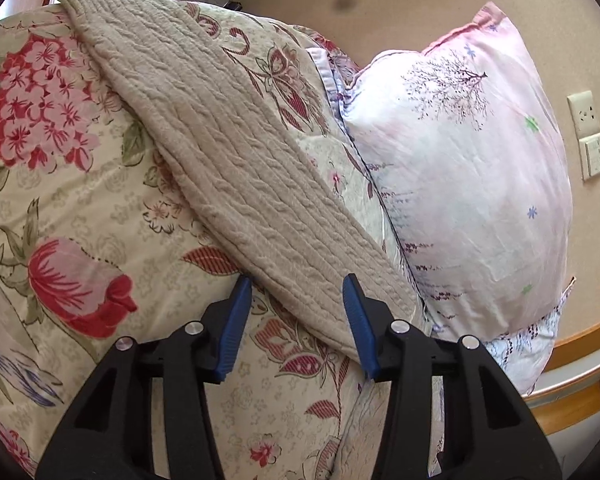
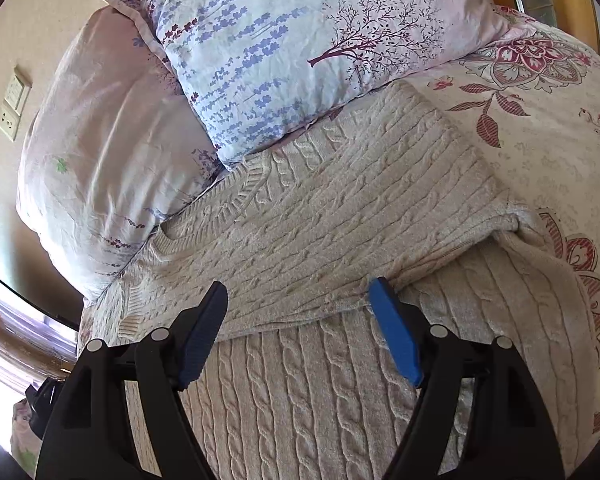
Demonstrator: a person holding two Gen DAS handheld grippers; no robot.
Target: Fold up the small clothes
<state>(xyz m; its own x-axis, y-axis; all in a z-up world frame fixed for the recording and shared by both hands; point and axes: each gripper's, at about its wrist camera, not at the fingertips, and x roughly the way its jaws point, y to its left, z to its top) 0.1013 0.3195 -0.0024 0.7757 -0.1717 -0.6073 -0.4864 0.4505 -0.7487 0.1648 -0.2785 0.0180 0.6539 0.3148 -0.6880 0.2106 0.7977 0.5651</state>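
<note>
Fingers of the left gripper point(image 1: 296, 322) are seen parted with nothing pressed between them, hovering over a floral bedspread point(image 1: 68, 208). Ahead of and between the fingertips, a beige cable-knit sweater point(image 1: 204, 152) is laid as a folded strip, its near corner reaching the right finger point(image 1: 360, 326). Beyond that finger, a pink pillow point(image 1: 468, 184) is propped.

On the right wrist view, the right gripper point(image 2: 298, 330) is held wide apart and empty. The sweater point(image 2: 320, 216) is spread under and ahead of both fingers, one part folded across the body. Farther ahead, a lavender-print pillow point(image 2: 284, 40) is seen.
</note>
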